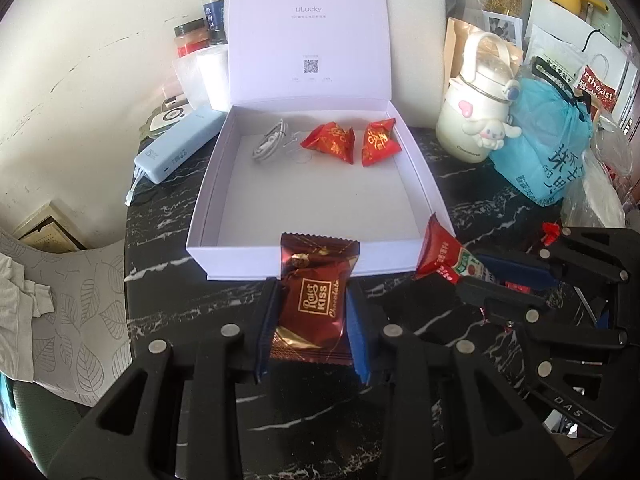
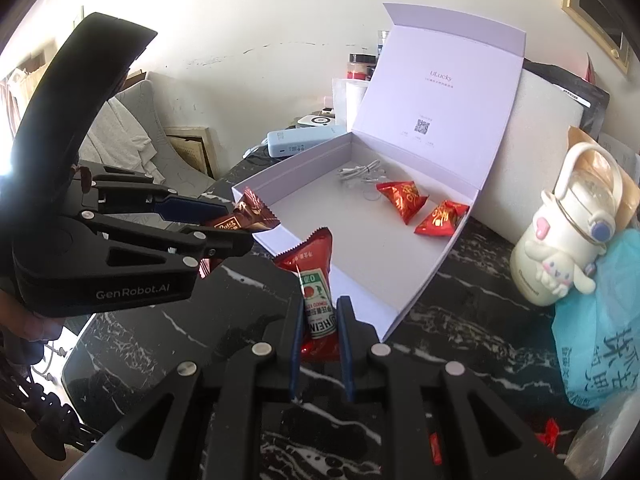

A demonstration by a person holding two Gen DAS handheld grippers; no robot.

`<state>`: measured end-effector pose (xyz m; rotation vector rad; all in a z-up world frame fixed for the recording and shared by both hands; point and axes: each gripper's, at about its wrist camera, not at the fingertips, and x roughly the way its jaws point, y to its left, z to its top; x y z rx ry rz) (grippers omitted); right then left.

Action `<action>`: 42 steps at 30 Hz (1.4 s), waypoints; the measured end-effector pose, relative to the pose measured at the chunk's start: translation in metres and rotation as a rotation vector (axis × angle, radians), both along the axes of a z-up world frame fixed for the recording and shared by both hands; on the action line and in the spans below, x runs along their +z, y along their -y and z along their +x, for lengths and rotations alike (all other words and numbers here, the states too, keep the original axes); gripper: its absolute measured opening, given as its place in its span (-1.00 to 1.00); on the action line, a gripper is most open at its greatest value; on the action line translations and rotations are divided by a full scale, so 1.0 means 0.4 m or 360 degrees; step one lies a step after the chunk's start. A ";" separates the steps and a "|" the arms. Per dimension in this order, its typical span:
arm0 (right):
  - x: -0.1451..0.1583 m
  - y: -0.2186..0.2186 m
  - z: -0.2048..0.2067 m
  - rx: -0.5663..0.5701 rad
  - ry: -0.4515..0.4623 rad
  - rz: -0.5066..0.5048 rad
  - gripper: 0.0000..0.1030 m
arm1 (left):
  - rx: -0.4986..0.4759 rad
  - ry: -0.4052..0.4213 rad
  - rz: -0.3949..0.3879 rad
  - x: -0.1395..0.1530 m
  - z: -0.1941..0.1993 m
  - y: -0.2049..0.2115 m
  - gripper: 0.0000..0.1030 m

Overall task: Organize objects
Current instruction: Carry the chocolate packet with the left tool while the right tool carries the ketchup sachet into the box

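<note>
Just short of the near wall of the open white gift box [image 1: 224, 184], my left gripper [image 1: 310, 312] is clamped on a Kiss chocolate packet [image 1: 316, 292] and my right gripper [image 2: 318, 334] on a Heinz ketchup sachet [image 2: 314, 276], both held above the tabletop. Along the box's far wall already lie two red candy pouches [image 1: 332, 140] and a coiled white cable [image 1: 272, 140], so I judge the sorting partly done, with these two left. The black marble-patterned tabletop [image 1: 460, 320] is cluttered at its right edge with a cartoon-dog bottle [image 1: 472, 120] and a blue bag [image 1: 552, 148], a blue power bank [image 1: 176, 148] at its left, a cream wall behind.

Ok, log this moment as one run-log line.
left gripper: shut on chocolate packet | right gripper: shut on ketchup sachet | white box: open, two red candies inside
</note>
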<state>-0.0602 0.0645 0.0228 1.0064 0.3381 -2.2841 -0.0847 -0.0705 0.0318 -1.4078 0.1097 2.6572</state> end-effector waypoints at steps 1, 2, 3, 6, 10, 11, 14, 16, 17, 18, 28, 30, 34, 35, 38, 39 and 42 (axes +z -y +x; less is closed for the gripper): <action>0.001 0.003 -0.008 0.0004 -0.0001 0.0000 -0.71 | 0.0002 0.0000 0.0003 0.000 -0.010 0.002 -0.41; 0.001 0.005 -0.018 0.0008 0.0000 0.0000 -0.71 | 0.0004 0.0002 0.0006 0.000 -0.020 0.004 -0.41; 0.000 0.007 -0.029 0.0008 0.0002 0.0001 -0.71 | 0.0004 0.0006 0.0009 -0.001 -0.033 0.006 -0.41; -0.003 0.012 -0.060 0.0005 0.0014 -0.0006 -0.71 | 0.0004 0.0015 0.0009 -0.005 -0.058 0.009 -0.41; -0.007 0.018 -0.098 -0.0004 0.0020 -0.0011 -0.71 | -0.0005 0.0032 0.0013 -0.012 -0.099 0.015 -0.41; -0.008 0.019 -0.111 -0.0009 0.0023 -0.0011 -0.71 | -0.0005 0.0037 0.0014 -0.014 -0.109 0.016 -0.41; -0.011 0.023 -0.141 -0.0018 0.0030 -0.0007 -0.71 | -0.0008 0.0046 0.0019 -0.021 -0.143 0.021 -0.41; -0.012 0.025 -0.159 -0.0021 0.0032 -0.0004 -0.71 | -0.0012 0.0048 0.0020 -0.025 -0.165 0.023 -0.41; -0.014 0.027 -0.171 -0.0025 0.0034 0.0000 -0.71 | -0.0013 0.0051 0.0021 -0.028 -0.176 0.024 -0.41; -0.016 0.028 -0.180 -0.0028 0.0037 0.0002 -0.71 | -0.0015 0.0054 0.0023 -0.031 -0.186 0.026 -0.41; -0.055 0.047 -0.275 -0.0048 0.0081 0.0046 -0.71 | -0.0035 0.0116 0.0012 -0.089 -0.290 0.037 -0.41; -0.066 0.053 -0.290 -0.0046 0.0091 0.0057 -0.71 | -0.0039 0.0135 0.0009 -0.106 -0.308 0.039 -0.41; -0.086 0.065 -0.315 -0.0047 0.0110 0.0082 -0.70 | -0.0045 0.0169 -0.0014 -0.136 -0.337 0.039 -0.41; -0.090 0.065 -0.320 -0.0046 0.0116 0.0084 -0.71 | -0.0048 0.0177 -0.0017 -0.143 -0.342 0.039 -0.41; -0.101 0.070 -0.335 -0.0045 0.0132 0.0090 -0.70 | -0.0055 0.0197 -0.0014 -0.159 -0.358 0.040 -0.41; -0.104 0.071 -0.340 -0.0046 0.0137 0.0092 -0.70 | -0.0058 0.0202 -0.0016 -0.164 -0.363 0.040 -0.41; -0.115 0.075 -0.355 -0.0057 0.0159 0.0105 -0.70 | -0.0065 0.0216 -0.0022 -0.174 -0.378 0.042 -0.41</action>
